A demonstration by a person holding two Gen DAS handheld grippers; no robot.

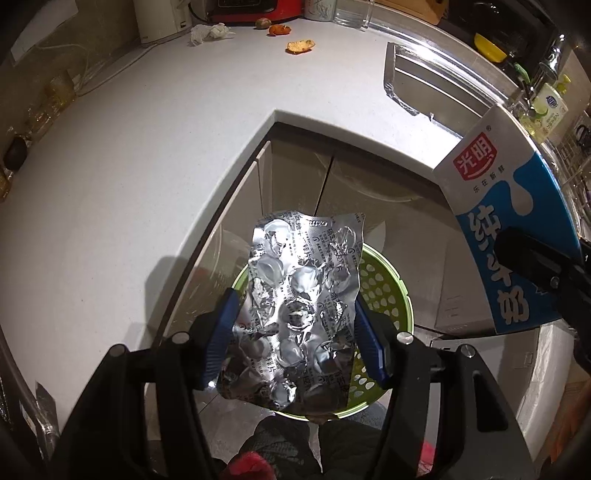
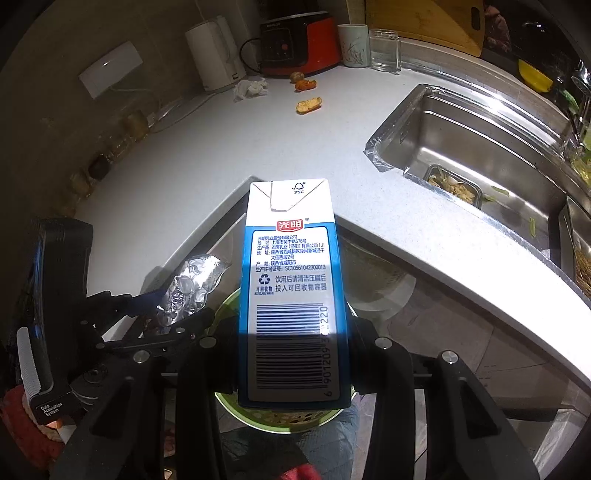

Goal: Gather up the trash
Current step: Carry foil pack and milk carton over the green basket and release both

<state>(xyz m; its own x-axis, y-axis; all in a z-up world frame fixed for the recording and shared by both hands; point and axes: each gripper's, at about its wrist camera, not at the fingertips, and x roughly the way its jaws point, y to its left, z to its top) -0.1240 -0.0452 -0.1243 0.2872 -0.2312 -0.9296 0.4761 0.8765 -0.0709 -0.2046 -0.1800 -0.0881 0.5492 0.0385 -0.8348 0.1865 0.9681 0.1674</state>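
— What are the fingers doing?
— The left gripper (image 1: 295, 332) pinches a crumpled foil blister pack (image 1: 301, 295); the right gripper (image 2: 291, 354) pinches a milk carton (image 2: 291, 288). Both hang over the green basket (image 1: 384, 291).
— Other trash?
— Orange peel (image 1: 301, 45) and a crumpled tissue (image 1: 208, 32) lie on the tabletop (image 1: 129, 166).
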